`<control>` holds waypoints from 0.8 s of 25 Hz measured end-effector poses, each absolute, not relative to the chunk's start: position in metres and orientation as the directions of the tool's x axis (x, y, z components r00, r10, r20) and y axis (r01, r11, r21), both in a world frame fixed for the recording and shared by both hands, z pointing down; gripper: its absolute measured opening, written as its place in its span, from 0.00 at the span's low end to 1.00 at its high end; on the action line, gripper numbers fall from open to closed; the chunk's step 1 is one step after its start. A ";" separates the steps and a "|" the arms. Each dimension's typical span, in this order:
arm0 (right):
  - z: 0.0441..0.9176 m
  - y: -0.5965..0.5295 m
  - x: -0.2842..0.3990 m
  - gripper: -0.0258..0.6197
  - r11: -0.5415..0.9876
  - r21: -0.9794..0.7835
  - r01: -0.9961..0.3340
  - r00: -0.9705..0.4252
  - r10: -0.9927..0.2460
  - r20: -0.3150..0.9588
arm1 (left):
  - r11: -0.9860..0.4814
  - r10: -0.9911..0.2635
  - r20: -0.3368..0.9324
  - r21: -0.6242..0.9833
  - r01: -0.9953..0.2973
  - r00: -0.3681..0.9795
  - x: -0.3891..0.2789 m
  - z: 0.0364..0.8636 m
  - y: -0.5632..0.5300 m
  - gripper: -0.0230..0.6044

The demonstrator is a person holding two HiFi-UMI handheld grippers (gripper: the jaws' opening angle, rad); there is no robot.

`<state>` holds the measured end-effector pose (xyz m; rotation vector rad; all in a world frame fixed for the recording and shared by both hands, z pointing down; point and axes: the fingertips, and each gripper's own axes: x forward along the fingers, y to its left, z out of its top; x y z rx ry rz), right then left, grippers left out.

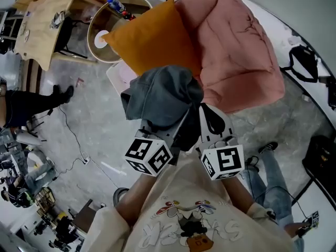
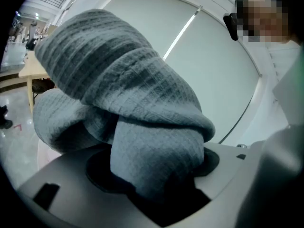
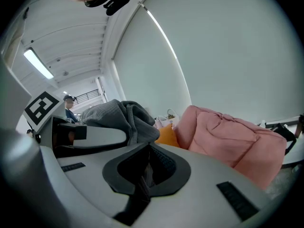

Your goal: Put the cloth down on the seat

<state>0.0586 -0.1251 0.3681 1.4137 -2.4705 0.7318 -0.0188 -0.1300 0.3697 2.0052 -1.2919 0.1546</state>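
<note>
A bunched grey cloth [image 1: 163, 93] hangs in the air in front of the pink padded seat [image 1: 236, 51], whose orange cushion [image 1: 149, 38] leans on its left side. My left gripper [image 1: 173, 126] is shut on the cloth; in the left gripper view a thick fold of cloth [image 2: 133, 103] fills the gap at the left gripper [image 2: 156, 175] and hides the fingertips. My right gripper [image 1: 206, 112] stands just right of the cloth, apart from it. In the right gripper view the right gripper [image 3: 147, 167] has its pads together with nothing between them, beside the cloth [image 3: 118, 115] and the seat [image 3: 228, 132].
A round wooden tub [image 1: 105, 41] and a wooden table [image 1: 42, 14] stand at the far left. A white box [image 1: 118, 75] sits by the cushion. A black bag [image 1: 304, 62] and a dark case [image 1: 323, 161] lie at the right. A cable [image 1: 73, 140] runs across the grey floor.
</note>
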 end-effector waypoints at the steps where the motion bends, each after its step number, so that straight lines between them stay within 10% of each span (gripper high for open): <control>1: 0.373 -0.128 0.063 0.07 0.415 -0.321 -0.851 -0.520 -0.747 0.414 | -0.206 -0.739 0.475 0.516 -0.831 0.478 -0.015 0.377 -0.135 0.58; 20: 0.444 -0.206 0.102 0.07 0.411 -0.307 -0.858 -0.513 -0.707 0.487 | -0.115 -0.696 0.556 0.538 -0.835 0.454 0.027 0.457 -0.210 0.58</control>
